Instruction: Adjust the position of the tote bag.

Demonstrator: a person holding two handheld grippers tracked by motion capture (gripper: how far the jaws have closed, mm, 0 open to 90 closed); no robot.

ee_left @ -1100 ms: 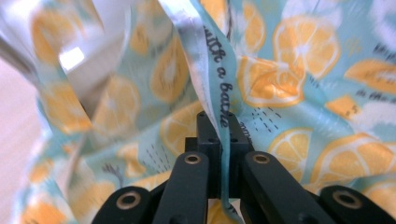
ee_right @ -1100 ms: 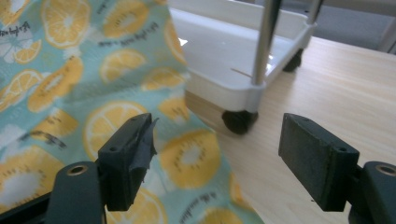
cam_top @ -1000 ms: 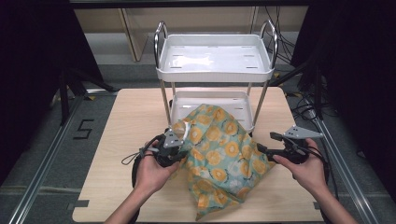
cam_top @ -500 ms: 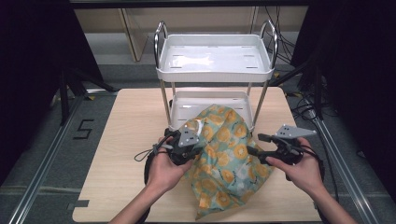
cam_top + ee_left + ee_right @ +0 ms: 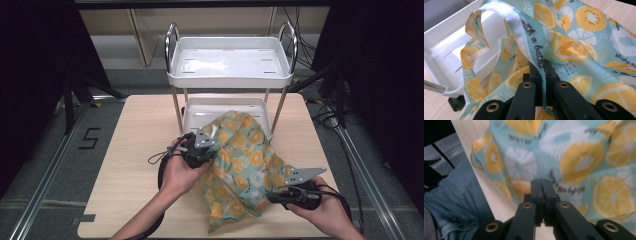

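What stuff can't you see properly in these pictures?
- The cart's lower shelf, high view: the fruit-print cloth covers its front part.
- Right gripper, right gripper view: whether cloth sits between its closed jaws; blurred.
- Printed words on the cloth, left gripper view: folds cut them off.

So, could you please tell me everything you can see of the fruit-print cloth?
The fruit-print cloth is thin teal fabric printed with orange slices, white flowers and dark script, with a pale hemmed edge and a strap-like loop. It lies crumpled on the wooden table, its far end draped into the lower tray of the white cart. The left gripper is shut on its hem; the right gripper is shut at its near part.
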